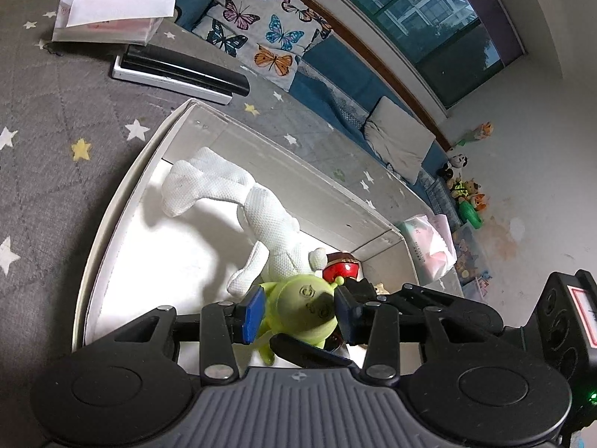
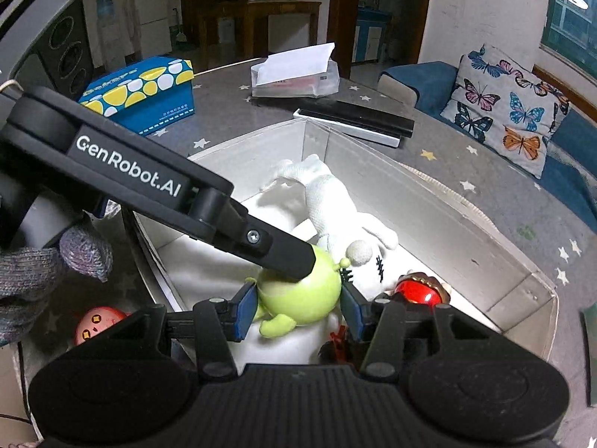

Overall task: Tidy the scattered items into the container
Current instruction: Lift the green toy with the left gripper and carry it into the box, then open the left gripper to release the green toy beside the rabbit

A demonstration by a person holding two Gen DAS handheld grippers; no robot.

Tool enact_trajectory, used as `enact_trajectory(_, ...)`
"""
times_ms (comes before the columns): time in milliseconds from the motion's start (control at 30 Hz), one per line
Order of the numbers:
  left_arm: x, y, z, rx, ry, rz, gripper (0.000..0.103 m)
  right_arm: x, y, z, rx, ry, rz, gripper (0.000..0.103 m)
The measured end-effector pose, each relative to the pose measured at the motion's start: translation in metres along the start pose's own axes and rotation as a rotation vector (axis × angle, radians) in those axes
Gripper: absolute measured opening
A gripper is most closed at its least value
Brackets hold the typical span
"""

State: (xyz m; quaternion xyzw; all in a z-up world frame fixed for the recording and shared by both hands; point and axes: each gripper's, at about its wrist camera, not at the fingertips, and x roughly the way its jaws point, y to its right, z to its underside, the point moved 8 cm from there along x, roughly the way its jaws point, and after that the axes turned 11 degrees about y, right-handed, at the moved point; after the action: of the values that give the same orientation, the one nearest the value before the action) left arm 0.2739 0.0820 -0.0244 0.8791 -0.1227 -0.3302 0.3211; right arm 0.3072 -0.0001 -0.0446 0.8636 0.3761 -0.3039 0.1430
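Observation:
A green round toy (image 1: 304, 310) (image 2: 302, 295) sits low inside the white box (image 1: 112, 201) (image 2: 447, 201). My left gripper (image 1: 298, 311) has its blue pads on both sides of the toy; its finger (image 2: 276, 250) crosses the right wrist view and presses on the toy's top. My right gripper (image 2: 298, 308) straddles the toy with small gaps at both pads. A white knitted plush (image 1: 238, 201) (image 2: 328, 201) and a red round toy (image 1: 341, 267) (image 2: 418, 291) lie in the box.
A red-faced toy (image 2: 95, 323) lies outside the box at left. A blue tissue box (image 2: 145, 89), a clear packet with white paper (image 1: 112, 11) (image 2: 294, 71) and a black-and-white flat device (image 1: 183, 71) (image 2: 358, 119) lie on the grey star cloth. A butterfly cushion (image 1: 268, 26) rests on the sofa.

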Motion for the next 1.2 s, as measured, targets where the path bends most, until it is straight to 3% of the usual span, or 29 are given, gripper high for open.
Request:
enact_trajectory(467, -0.007, -0.001, -0.002, 0.004, 0.018, -0.006, 0.043, -0.018, -0.001, 0.0, 0.003, 0.053, 0.022, 0.055)
enact_trajectory(1200, -0.065, 0.023, 0.012, 0.096, 0.103, -0.026, 0.043, -0.073, -0.036, 0.0, 0.025, 0.184, 0.01, 0.059)
